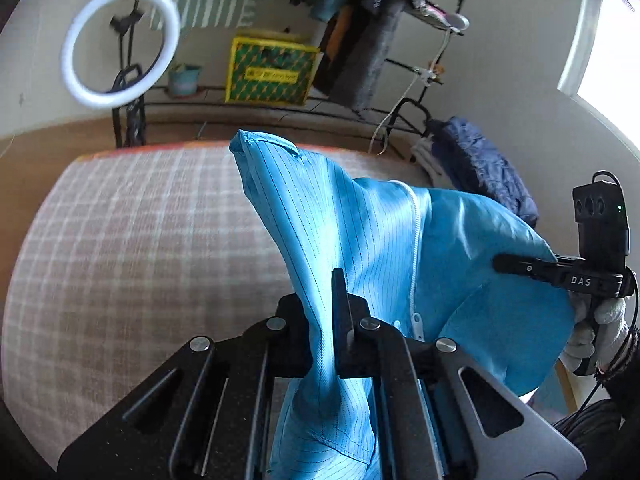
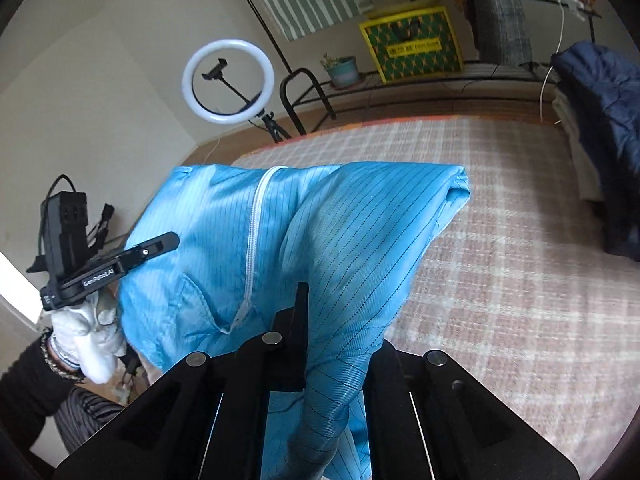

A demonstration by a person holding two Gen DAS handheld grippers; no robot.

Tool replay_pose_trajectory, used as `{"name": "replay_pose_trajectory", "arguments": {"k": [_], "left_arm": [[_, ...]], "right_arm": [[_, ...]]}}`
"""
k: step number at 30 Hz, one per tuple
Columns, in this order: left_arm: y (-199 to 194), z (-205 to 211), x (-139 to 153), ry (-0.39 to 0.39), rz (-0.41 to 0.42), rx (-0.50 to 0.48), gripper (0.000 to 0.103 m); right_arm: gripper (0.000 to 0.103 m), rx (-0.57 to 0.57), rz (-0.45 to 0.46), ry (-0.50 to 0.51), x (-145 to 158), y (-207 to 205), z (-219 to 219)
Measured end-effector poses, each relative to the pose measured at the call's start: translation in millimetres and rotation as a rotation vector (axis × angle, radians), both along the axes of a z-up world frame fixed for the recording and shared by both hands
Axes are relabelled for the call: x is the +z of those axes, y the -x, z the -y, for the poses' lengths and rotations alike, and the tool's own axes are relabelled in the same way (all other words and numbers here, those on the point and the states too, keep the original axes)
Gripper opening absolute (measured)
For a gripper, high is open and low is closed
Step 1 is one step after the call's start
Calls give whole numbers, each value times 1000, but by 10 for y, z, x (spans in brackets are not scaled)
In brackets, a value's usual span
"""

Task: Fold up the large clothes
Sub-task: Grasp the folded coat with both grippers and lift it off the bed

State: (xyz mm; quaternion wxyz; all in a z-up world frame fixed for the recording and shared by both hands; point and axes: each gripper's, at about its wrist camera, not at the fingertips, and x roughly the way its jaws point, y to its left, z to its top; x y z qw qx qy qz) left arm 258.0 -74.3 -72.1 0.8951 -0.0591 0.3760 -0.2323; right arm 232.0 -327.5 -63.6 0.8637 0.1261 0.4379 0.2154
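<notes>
Both hand-held grippers, left [image 1: 340,300] and right [image 2: 302,312], clamped on blue jacket [image 1: 380,240], hanging above bed [image 1: 140,240], long axis spanning between them.

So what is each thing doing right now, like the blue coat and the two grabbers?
Blue coat: lifted off the bed, hanging bunched, zipper partly open.
Left gripper: shut on the coat.
Right gripper: shut on the coat.
Ring light: glowing white.
Checked bed cover: spread flat.
Dark blue jacket: lying crumpled.

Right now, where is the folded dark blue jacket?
The dark blue jacket lies on a pile of folded clothes at the right edge of the checked bed cover, beyond the held light blue garment.
</notes>
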Motion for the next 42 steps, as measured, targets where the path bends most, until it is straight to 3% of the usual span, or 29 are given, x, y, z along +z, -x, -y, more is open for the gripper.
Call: {"name": "replay_pose_trajectory", "arguments": {"k": [10, 25, 32, 42], "left_arm": [[299, 910, 374, 23, 93, -137, 4], [77, 2434, 660, 100, 108, -303, 4], [-365, 3140, 816, 138, 139, -338, 4], [-1313, 4090, 1001, 184, 217, -331, 4]], "right_arm": [[4, -85, 78, 76, 525, 393, 588], [4, -265, 140, 206, 1021, 679, 1899], [3, -332, 177, 301, 1221, 382, 2472], [3, -424, 251, 434, 1566, -507, 3319]]}}
